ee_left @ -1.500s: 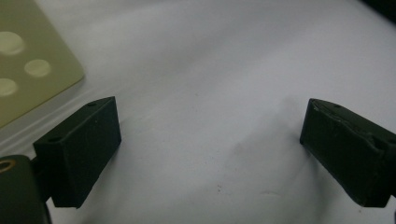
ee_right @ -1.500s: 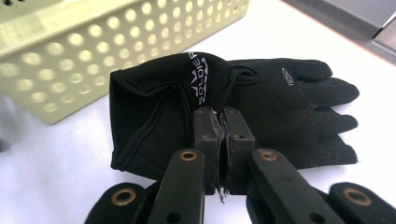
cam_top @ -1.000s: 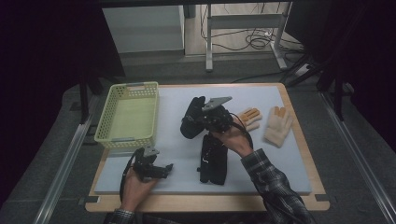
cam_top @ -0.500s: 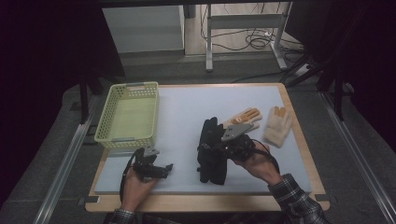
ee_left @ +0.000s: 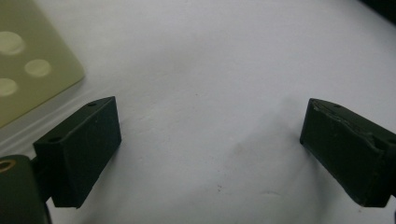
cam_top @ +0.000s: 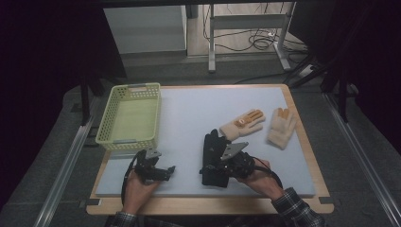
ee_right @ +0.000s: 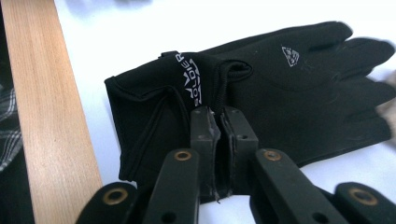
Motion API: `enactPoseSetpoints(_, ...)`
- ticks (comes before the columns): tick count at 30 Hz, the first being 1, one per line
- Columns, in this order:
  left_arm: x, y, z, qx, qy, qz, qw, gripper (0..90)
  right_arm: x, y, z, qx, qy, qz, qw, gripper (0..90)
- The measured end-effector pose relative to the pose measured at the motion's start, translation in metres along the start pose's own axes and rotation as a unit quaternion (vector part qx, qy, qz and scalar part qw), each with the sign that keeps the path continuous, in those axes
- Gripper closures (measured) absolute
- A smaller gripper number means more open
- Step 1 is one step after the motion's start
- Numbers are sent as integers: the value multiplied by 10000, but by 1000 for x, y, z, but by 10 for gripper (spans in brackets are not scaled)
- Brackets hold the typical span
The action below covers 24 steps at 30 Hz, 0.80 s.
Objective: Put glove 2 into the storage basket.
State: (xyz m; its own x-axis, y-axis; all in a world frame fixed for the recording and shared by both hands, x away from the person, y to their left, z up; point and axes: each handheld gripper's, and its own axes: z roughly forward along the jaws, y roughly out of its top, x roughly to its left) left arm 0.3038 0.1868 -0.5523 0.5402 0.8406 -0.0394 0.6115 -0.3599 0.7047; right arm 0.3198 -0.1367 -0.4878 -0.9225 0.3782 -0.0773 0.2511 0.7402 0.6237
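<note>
At the left of the high view, a pale green basket [cam_top: 128, 118] sits on the grey mat [cam_top: 189, 109] along its left edge, and a corner of it appears at the top left of the left gripper view [ee_left: 28, 60]. In front of the basket, near the mat's front edge, the left gripper [cam_top: 161, 171] rests in the person's left hand [cam_top: 137, 187]; in its own view [ee_left: 210, 154] the two black jaws stand wide apart over bare mat, with nothing between them. Toward the middle of the mat lies the black glove [cam_top: 213, 158], flat, its fingers pointing away from the person and its cuff toward the wooden table edge [cam_top: 208, 204]. The right gripper [cam_top: 215, 166], held in the right hand [cam_top: 257, 175], lies over the cuff end of that glove. In the right gripper view [ee_right: 219, 128] the jaws stand almost together, having just been opening a little, with a fold of the cuff of the black glove [ee_right: 280, 79] pinched between the pads. Farther right and farther back lie two cream gloves: one with orange markings [cam_top: 243, 124] just beyond the black glove's fingertips, the other [cam_top: 281, 127] near the mat's right edge, the two close but apart.
</note>
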Motion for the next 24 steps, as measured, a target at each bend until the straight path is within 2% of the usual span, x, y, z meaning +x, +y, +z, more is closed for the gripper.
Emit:
enactPoseSetpoints(5,0,0,0,-1,0,0,10000,57,-5,-5,1,-40,78,204,9998,593)
enactPoseSetpoints(6,0,0,0,-1,0,0,10000,57,-5,-5,1,-40,78,204,9998,593)
enactPoseSetpoints(7,0,0,0,0,0,0,10000,57,-6,-6,-4,-117,62,269,9996,544)
enactPoseSetpoints(11,0,0,0,0,0,0,10000,57,-16,-9,-16,-346,-21,529,9980,507)
enactPoseSetpoints(14,0,0,0,0,1,0,10000,57,-24,-16,-21,-456,-62,747,9961,507)
enactPoseSetpoints(16,0,0,0,-4,2,-5,10000,57,-27,-21,-24,-548,10,884,9946,515)
enactPoseSetpoints(19,0,0,0,-7,3,-9,10000,57,-26,-23,-26,-705,95,950,9929,521)
enactPoseSetpoints(20,0,0,0,-12,2,-12,10000,57,-24,-22,-27,-745,128,951,9926,542)
enactPoseSetpoints(23,0,0,0,-15,2,-17,10000,57,-16,-17,-28,-797,189,840,9931,711)
enactPoseSetpoints(24,0,0,0,-15,2,-17,10000,57,-16,-17,-28,-797,189,840,9931,711)
